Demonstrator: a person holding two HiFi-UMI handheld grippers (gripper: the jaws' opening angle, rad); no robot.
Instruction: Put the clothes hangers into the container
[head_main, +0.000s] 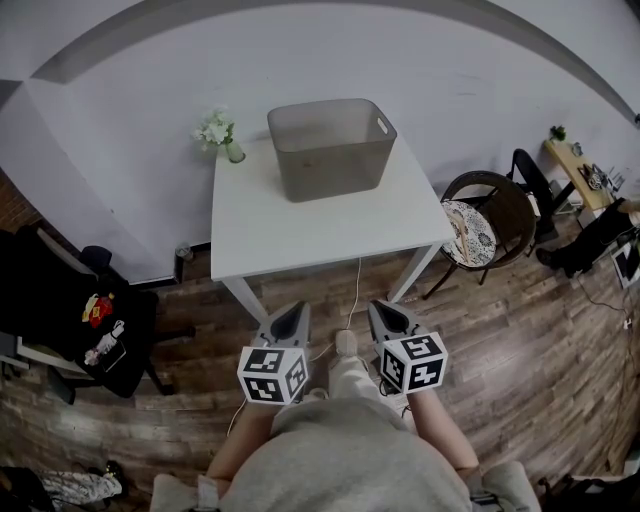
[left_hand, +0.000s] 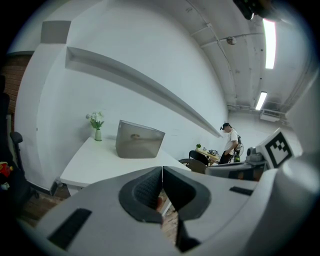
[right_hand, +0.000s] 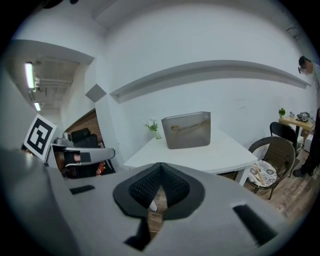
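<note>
Small vase of white flowers (head_main: 222, 134) at white surface's (head_main: 300, 230) left rear | left claw (head_main: 297, 310) jaws together, empty | translucent grey plastic container (head_main: 332, 148) upright mid-surface, brown curved shape (right_hand: 187, 126) inside | right claw (head_main: 386, 310) jaws together, empty

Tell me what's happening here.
A person stands back from the white table, holding a gripper in each hand. The left gripper and the right gripper are both shut and empty, low in front of the body. The grey container sits on the table's far side beside a vase of flowers. A brownish shape shows through its wall; no hanger is clearly in view.
</note>
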